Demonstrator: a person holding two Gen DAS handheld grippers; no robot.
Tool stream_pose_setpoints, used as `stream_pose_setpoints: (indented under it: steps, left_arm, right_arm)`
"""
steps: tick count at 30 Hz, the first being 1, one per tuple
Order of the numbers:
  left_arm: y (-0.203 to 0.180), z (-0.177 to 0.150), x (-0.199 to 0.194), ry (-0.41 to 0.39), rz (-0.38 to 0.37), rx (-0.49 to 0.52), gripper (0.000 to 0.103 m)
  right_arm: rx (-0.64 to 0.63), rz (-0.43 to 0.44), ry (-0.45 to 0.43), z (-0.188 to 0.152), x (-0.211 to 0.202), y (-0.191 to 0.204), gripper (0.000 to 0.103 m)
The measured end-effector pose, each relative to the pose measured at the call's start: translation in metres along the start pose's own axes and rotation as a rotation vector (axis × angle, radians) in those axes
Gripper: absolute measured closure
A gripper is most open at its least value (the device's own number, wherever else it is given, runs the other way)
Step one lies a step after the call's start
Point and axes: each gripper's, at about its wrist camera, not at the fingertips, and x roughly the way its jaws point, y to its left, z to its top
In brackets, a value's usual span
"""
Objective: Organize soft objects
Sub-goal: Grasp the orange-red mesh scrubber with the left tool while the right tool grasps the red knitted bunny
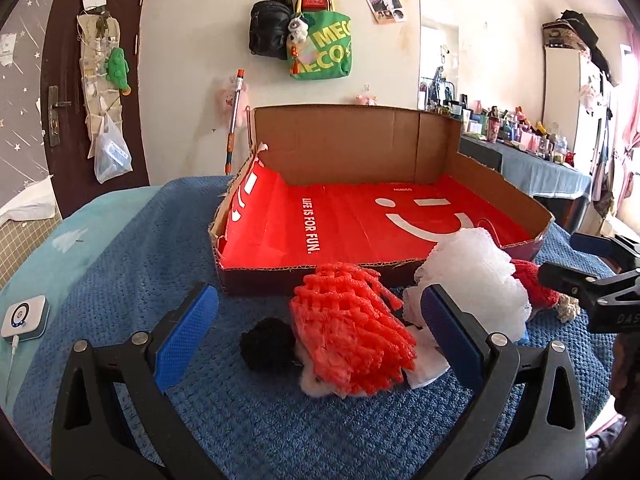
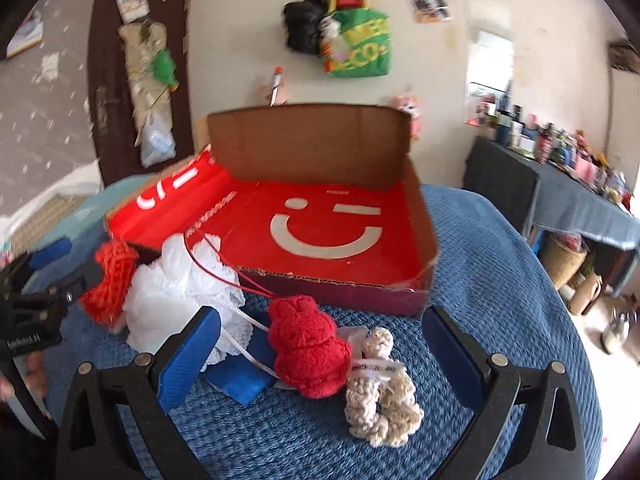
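A cardboard box [image 1: 256, 276] with a red smiley lining stands on the blue blanket; it also shows in the right wrist view [image 2: 340, 292]. In front of it lie an orange foam net [image 1: 352, 332] over a white plush, a black pompom [image 1: 268, 344], a white mesh pouf [image 1: 468, 276], a red knitted bunny [image 2: 308, 348], a cream crocheted doll [image 2: 380, 396] and a blue sponge [image 2: 240, 384]. My left gripper [image 1: 316, 340] is open around the orange net and pompom. My right gripper [image 2: 320, 352] is open around the red bunny and cream doll.
A white device [image 1: 24, 316] with a cable lies at the blanket's left edge. A cluttered dresser [image 2: 580, 184] stands to the right. Bags [image 1: 320, 44] hang on the wall behind the box.
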Motion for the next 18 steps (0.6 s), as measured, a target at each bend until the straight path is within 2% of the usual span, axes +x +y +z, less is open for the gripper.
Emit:
stream_pose_setpoints:
  steps: [5, 7, 10, 11, 12, 15, 18]
  left_arm:
    - [-0.002, 0.0, 0.009, 0.032, -0.014, 0.002, 0.0]
    - [-0.004, 0.0, 0.013, 0.048, -0.018, 0.006, 0.003]
    - [-0.006, -0.001, 0.021, 0.079, -0.037, 0.011, 0.018]
    - [-0.006, -0.002, 0.024, 0.096, -0.055, 0.01, 0.029]
    - [-0.007, -0.002, 0.027, 0.115, -0.08, 0.007, 0.041]
    - [-0.007, -0.004, 0.028, 0.125, -0.106, 0.002, 0.045]
    - [-0.009, 0.0, 0.021, 0.093, -0.106, 0.021, 0.046]
  right_arm:
    - [-0.044, 0.051, 0.064, 0.001, 0.018, -0.001, 0.015]
    - [-0.052, 0.07, 0.088, 0.001, 0.025, -0.002, 0.021]
    - [-0.065, 0.101, 0.115, 0.0, 0.033, -0.001, 0.034]
    - [-0.067, 0.112, 0.131, -0.001, 0.037, 0.0, 0.042]
    - [-0.064, 0.13, 0.152, -0.003, 0.041, 0.0, 0.055]
    - [-0.035, 0.161, 0.206, -0.007, 0.053, -0.004, 0.058]
    - [-0.031, 0.162, 0.175, -0.005, 0.046, -0.004, 0.058]
